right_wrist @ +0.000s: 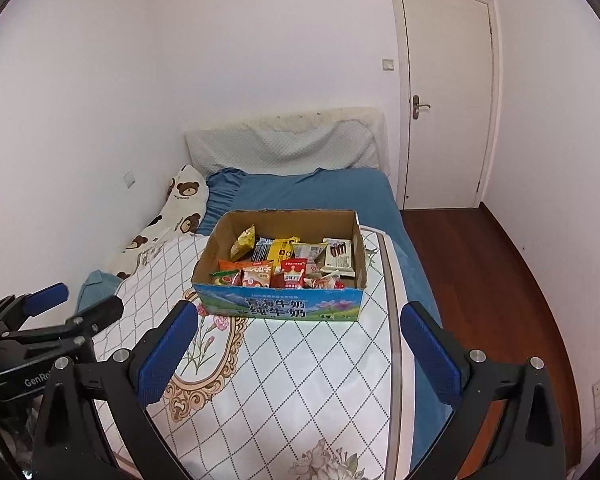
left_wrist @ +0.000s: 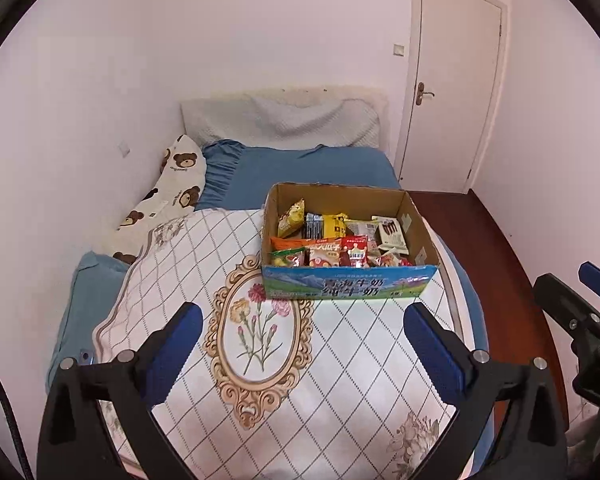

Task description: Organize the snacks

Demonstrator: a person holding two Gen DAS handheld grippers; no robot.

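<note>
Both the left tool [left_wrist: 302,344] and right tool [right_wrist: 300,344] are held spread and empty, just short of the snack-filled milk carton box [left_wrist: 348,286].

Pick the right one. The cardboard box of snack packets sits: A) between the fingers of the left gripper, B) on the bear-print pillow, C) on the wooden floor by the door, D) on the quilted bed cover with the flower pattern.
D: the cardboard box rests on the quilted bed cover, with the snack packets inside it, ahead of the open, empty left gripper.
</note>
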